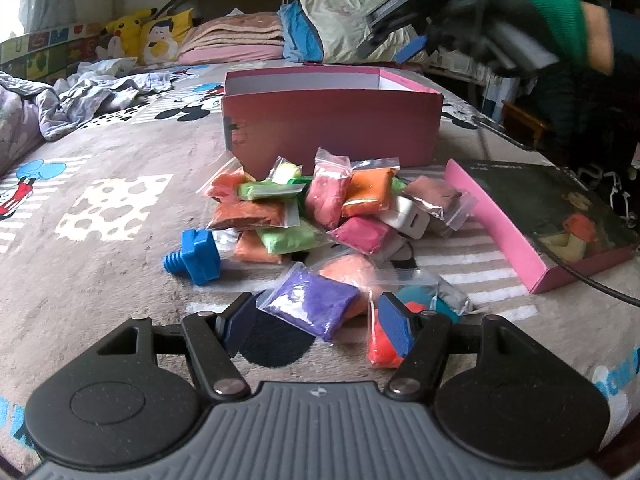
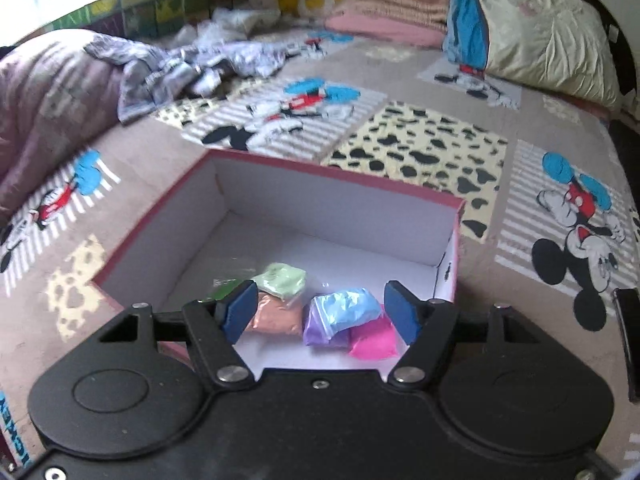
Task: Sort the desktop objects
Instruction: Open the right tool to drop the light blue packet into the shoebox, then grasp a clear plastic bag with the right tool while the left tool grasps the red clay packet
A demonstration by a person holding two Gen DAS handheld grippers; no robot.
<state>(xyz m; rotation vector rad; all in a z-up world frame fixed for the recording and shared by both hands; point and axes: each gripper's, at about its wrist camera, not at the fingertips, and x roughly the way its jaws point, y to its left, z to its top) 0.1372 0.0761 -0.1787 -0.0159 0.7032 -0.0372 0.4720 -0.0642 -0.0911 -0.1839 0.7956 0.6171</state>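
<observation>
Sorting stands partway, judged by how the things lie. Pink box (image 2: 140,236) sits open on the bed (image 1: 100,152), and the right wrist view shows five or so clay packets on its floor: pale green packet (image 2: 282,280), peach packet (image 2: 278,316), light blue packet (image 2: 348,306) lying on a purple one, magenta packet (image 2: 372,338), plus something dark green half hidden behind the left finger.

Right gripper (image 2: 320,312) hovers above the box's near end, jaws spread wide, nothing between the pads. Whether it let a packet go here cannot be told from one moment.

Pile of packets (image 1: 320,208) lies on the bed just in front of the box: well over a dozen bags in orange, green, pink, brown. Among them sit a white charger block (image 1: 408,216) and, at the pile's left edge, a blue plastic bolt (image 1: 194,256). Box lid (image 1: 540,216) rests to the right of the pile, inside up, and its glossy face seems to show coloured pieces; reflection or contents, unclear.

Left gripper (image 1: 316,320) is low over the bed at the pile's near edge, jaws wide apart and empty, with the purple packet (image 1: 316,304) lying between the fingers.

Estimate: a minority of packets boxed, most of the pile left.
</observation>
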